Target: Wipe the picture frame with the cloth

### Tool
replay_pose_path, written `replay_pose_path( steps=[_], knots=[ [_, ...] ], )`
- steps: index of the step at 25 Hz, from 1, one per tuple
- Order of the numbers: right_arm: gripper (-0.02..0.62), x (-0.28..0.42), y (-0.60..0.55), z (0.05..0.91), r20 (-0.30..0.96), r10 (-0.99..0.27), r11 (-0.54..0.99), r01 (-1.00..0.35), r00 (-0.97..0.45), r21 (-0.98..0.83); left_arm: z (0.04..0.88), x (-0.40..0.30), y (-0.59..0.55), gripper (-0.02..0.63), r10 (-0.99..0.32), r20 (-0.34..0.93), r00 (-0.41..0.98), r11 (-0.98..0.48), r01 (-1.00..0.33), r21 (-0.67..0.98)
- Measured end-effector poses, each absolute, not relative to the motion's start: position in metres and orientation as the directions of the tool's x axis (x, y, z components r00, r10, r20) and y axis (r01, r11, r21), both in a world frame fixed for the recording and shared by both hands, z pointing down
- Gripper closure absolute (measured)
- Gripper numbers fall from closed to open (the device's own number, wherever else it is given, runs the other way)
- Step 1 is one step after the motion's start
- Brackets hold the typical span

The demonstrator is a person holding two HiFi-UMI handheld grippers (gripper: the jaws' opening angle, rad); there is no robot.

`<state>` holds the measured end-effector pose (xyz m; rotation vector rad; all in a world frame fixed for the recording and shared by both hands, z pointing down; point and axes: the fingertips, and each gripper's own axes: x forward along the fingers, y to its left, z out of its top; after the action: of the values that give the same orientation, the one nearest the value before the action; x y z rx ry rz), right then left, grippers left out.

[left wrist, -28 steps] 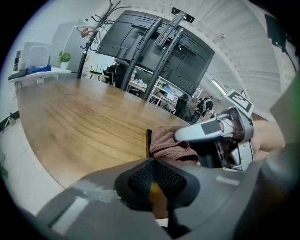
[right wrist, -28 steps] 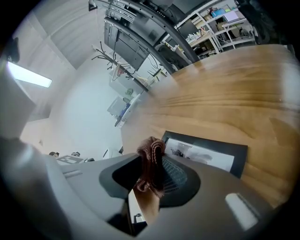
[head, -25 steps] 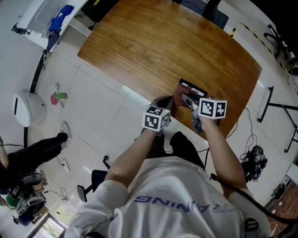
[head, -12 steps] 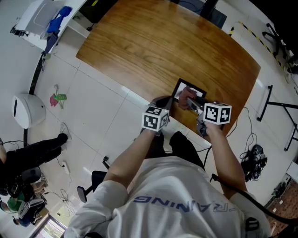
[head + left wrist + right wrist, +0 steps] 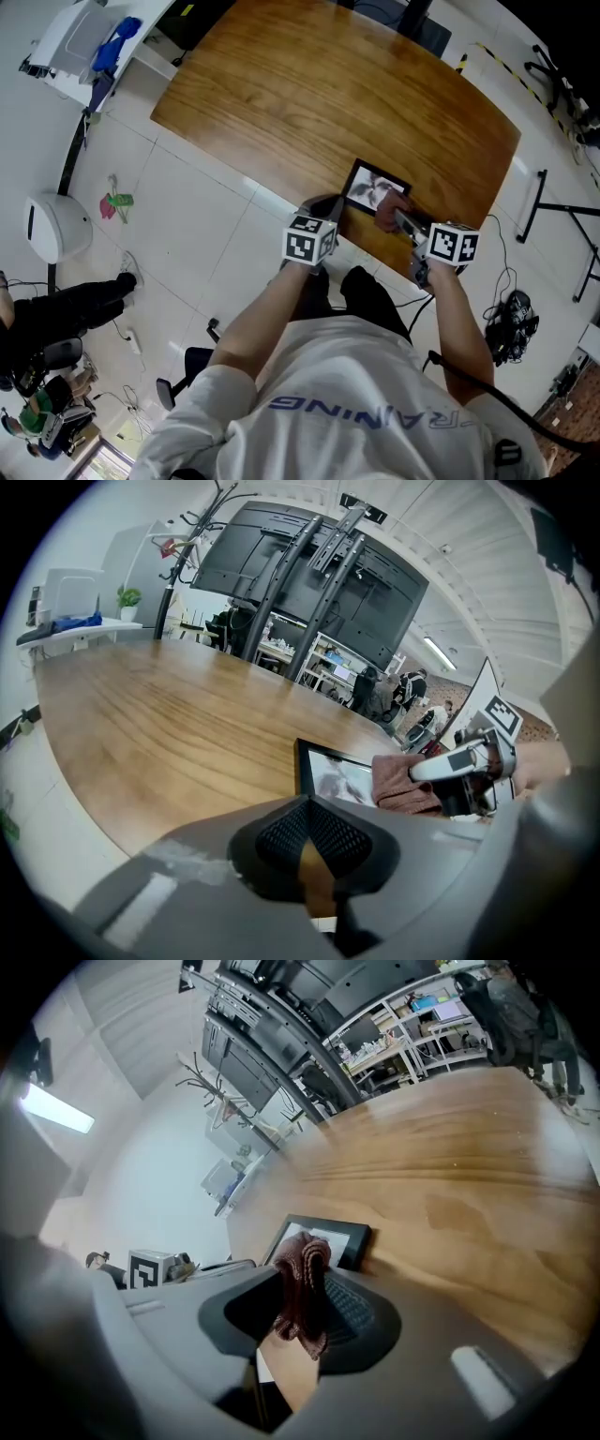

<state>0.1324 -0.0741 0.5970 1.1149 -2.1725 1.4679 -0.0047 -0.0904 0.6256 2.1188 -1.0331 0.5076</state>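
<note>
A black picture frame [image 5: 373,189] lies flat near the front edge of the wooden table [image 5: 309,84]. My right gripper [image 5: 398,221] is shut on a reddish-brown cloth [image 5: 388,214], which rests at the frame's near right edge. In the right gripper view the cloth [image 5: 302,1288] is bunched between the jaws, with the frame [image 5: 323,1237] just beyond. My left gripper [image 5: 335,211] is shut, its tips at the frame's near left corner. The left gripper view shows the frame [image 5: 333,774], the cloth [image 5: 401,785] and my left gripper [image 5: 307,803] with nothing visibly between its jaws.
The table's front edge runs just under both grippers, with white tiled floor beyond it. A white shelf unit [image 5: 89,37] stands at the far left, and a metal stand [image 5: 553,211] and cables [image 5: 511,323] at the right. Large black screen mounts [image 5: 309,564] rise behind the table.
My right gripper has drawn the cloth across the frame toward its near right edge, uncovering more of the picture. The left gripper has stayed at the frame's near left corner.
</note>
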Motion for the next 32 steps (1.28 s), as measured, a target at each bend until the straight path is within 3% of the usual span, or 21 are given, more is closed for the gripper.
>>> replay_pose_path(
  steps=[17, 32],
  knots=[
    [0.477, 0.157, -0.057, 0.592, 0.582, -0.487, 0.128, -0.712, -0.652, -0.691, 0.626, -0.009, -0.092, 0.603, -0.530, 0.612, 0.587, -0.419, -0.809, 0.413],
    [0.479, 0.169, -0.089, 0.524, 0.437, -0.672, 0.301, -0.760, -0.597, -0.575, 0.557, -0.024, -0.112, 0.603, -0.640, 0.520, 0.566, -0.413, -0.824, 0.389]
  ],
)
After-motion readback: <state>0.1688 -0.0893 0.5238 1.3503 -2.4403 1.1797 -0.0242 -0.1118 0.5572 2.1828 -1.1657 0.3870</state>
